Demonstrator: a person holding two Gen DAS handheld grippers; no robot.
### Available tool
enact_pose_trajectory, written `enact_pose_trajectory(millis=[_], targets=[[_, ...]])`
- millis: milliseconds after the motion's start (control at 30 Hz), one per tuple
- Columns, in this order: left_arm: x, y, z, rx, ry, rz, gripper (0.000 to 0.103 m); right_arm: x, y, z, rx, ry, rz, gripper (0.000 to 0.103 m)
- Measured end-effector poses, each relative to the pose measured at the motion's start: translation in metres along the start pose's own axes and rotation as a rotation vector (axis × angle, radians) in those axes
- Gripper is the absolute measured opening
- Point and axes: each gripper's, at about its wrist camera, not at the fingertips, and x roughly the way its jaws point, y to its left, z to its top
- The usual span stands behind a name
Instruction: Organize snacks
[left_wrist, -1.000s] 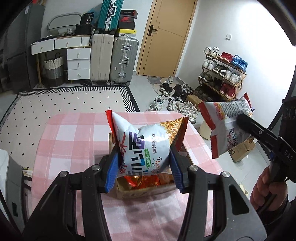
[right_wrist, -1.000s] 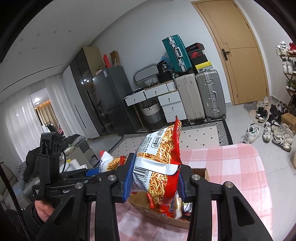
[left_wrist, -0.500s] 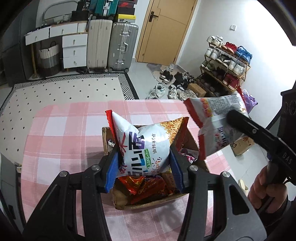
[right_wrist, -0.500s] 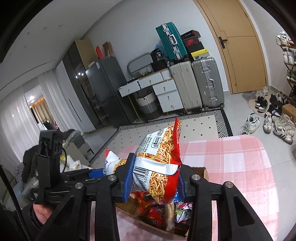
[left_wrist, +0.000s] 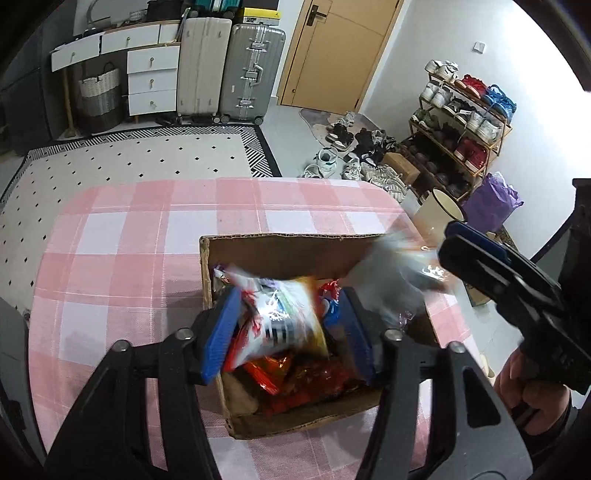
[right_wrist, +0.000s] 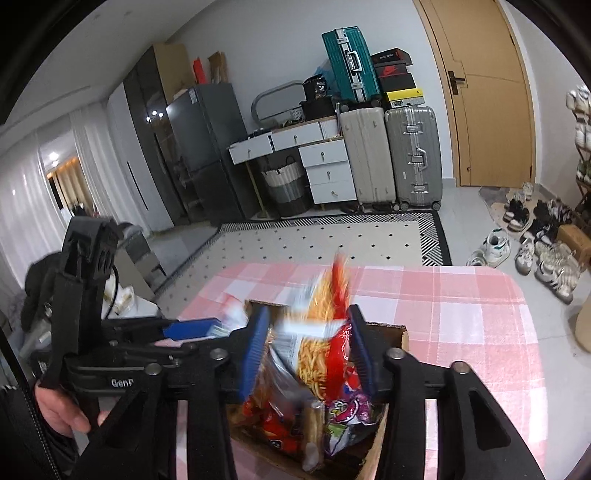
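We judged both packets light, soft and air-puffed, their foil slippery and their contents easily crushed; the crimped end seams seemed the safest places to pinch. The white foil snack bag with blue print and an orange end (left_wrist: 280, 317) hung blurred between the blue pads of our left gripper (left_wrist: 288, 334), whose jaws had just been opening and no longer pressed it; it sat directly over the open brown cardboard box (left_wrist: 280, 247) on the pink checked tablecloth (left_wrist: 122, 236). The orange-and-red packet printed with thin fried sticks (right_wrist: 321, 332) was likewise smeared between the spread pads of our right gripper (right_wrist: 308, 350), its jaws also just opening; it tipped toward the box, among red and purple wrappers (right_wrist: 340, 413).
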Motion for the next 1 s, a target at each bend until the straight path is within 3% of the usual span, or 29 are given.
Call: enact_pose_trajectory(millis=[567,667,733,867,967,1000], targets=[[-0.055,-0.014,-0.02,0.031,-0.081,0.056,0.076,-0.075,0.009,-0.014,-0.008,-0.112,-0.02,0.069],[-0.071,-0.014,-0.03,0.012,-0.101,0.055,0.082,-0.093,0.014,-0.025,-0.017,-0.139,-0.03,0.074],[-0.078,-0.014,-0.035,0.0,-0.104,0.051,0.082,-0.105,0.016,-0.033,-0.013,-0.16,-0.039,0.085],[-0.093,-0.013,-0.05,-0.006,-0.125,0.076,0.084,-0.126,0.017,-0.053,-0.003,-0.185,-0.052,0.086],[-0.103,-0.014,-0.063,0.006,-0.145,0.119,0.094,-0.142,0.019,-0.068,-0.007,-0.215,-0.086,0.09],[-0.106,-0.014,-0.067,0.009,-0.149,0.142,0.102,-0.148,0.02,-0.074,-0.013,-0.229,-0.113,0.094]])
